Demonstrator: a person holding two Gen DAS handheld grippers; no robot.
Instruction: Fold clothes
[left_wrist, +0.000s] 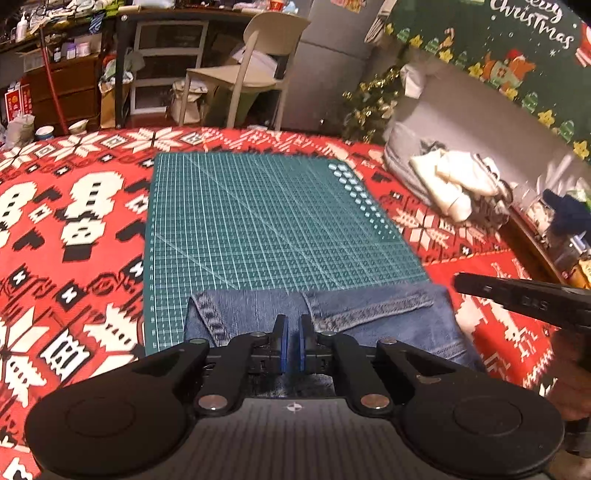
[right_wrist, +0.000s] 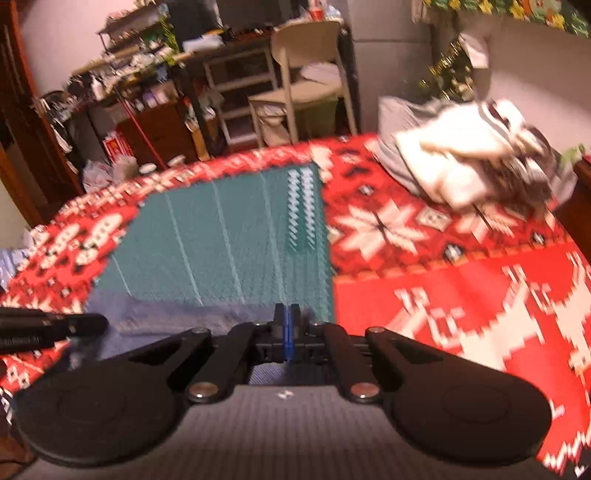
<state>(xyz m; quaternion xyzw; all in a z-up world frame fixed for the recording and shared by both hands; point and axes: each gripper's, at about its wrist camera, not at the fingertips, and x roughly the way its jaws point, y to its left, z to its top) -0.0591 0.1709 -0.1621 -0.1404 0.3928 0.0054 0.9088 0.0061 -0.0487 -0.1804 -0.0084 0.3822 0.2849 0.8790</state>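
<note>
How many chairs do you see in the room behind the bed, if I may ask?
1: a beige chair stands beyond the far edge of the red patterned blanket, beside the drawer unit. Clutter may hide others.

Right wrist view motion-blurred; jeans (left_wrist: 369, 321) near part hidden under left gripper (left_wrist: 291, 328).

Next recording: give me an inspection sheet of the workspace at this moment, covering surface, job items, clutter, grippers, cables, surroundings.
Surface: red patterned Christmas cloth with a green cutting mat laid on it.
Job's things: blue jeans at the mat's near edge, hems showing, partly over the cloth.
Clutter: pile of white and grey clothes at the far right of the cloth.
Grippers: left gripper nearly shut, a thin gap between its pads, over the jeans; right gripper shut, over the jeans' right side. Whether either pinches fabric cannot be told; the right view is blurred.
Cables: nothing seen.
Surroundings: beige chair, crowded shelves and drawers behind, a Christmas banner on the right.
</note>
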